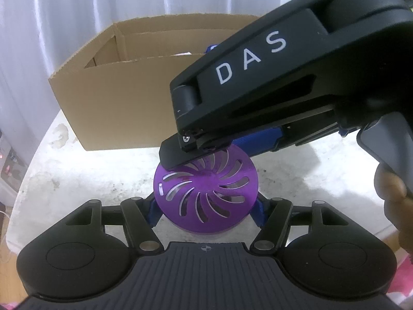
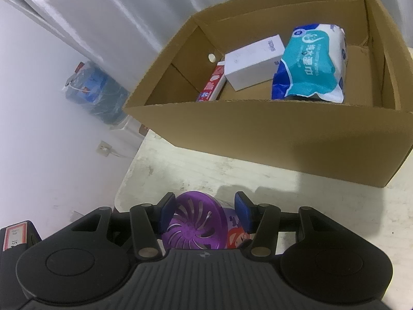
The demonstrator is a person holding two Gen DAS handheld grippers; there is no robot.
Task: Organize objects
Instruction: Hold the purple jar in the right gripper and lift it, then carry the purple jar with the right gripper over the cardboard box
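A purple air-freshener canister (image 1: 206,196) with a slotted swirl lid stands on the white table. My left gripper (image 1: 206,213) has its blue fingers against the canister's two sides. My right gripper (image 2: 205,214) comes in from above and to the right; its blue pads (image 2: 242,214) flank the canister (image 2: 193,228) with a gap on the right side. In the left wrist view the right gripper's black body (image 1: 271,77) hangs over the canister. An open cardboard box (image 2: 258,139) stands behind.
The box holds a teal tissue pack (image 2: 312,64), a white carton (image 2: 254,62) and a red packet (image 2: 213,84). The table's left edge (image 2: 129,170) is close to the canister. A wrapped water jug (image 2: 95,95) stands on the floor. White curtains hang behind.
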